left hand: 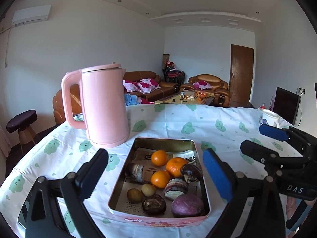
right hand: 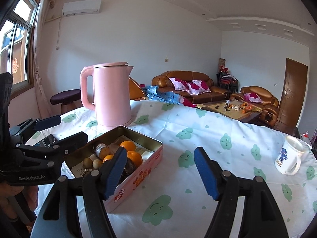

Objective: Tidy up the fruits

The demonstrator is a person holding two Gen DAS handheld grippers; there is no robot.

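Observation:
A pink rectangular tin (left hand: 195,148) lies on the clothed table and holds three oranges (left hand: 159,157), two small brown fruits (left hand: 148,190), dark passion fruits (left hand: 154,204), a purple round fruit (left hand: 187,205) and cut cane pieces (left hand: 135,172). My left gripper (left hand: 156,176) is open, its jaws straddling the tin from above its near end. My right gripper (right hand: 160,175) is open and empty over bare cloth just right of the tin (right hand: 138,176). The right gripper also shows at the right of the left wrist view (left hand: 257,140).
A pink kettle (left hand: 103,107) stands behind the tin, also in the right wrist view (right hand: 111,95). A white mug (right hand: 288,157) stands at the table's right edge. A stool (left hand: 21,122) is left of the table. A phone (right hand: 48,139) lies left of the tin.

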